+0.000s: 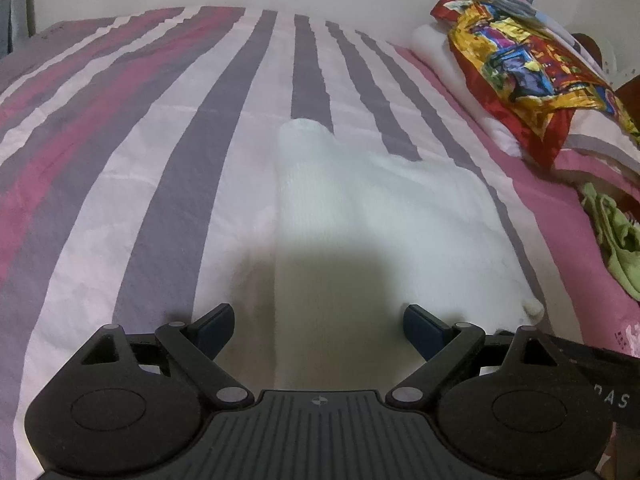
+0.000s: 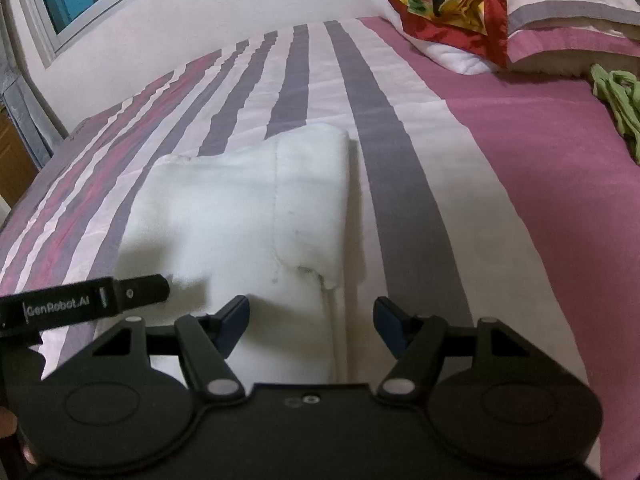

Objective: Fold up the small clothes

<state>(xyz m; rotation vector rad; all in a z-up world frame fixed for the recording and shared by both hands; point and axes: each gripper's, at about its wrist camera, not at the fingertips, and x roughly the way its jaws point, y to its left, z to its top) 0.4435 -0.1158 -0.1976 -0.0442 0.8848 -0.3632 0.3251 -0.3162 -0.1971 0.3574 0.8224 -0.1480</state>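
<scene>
A small white knit garment lies flat on the striped bedspread, one narrow part reaching away from me. It also shows in the right wrist view, partly folded with a seam down its middle. My left gripper is open and empty, just above the garment's near edge. My right gripper is open and empty over the garment's near right corner. The side of the left gripper shows in the right wrist view.
The bed has purple, pink and white stripes. A colourful red-yellow cloth lies on white bedding and a pillow at the far right. A crumpled green garment lies on the pink strip at the right. A wall and window stand behind.
</scene>
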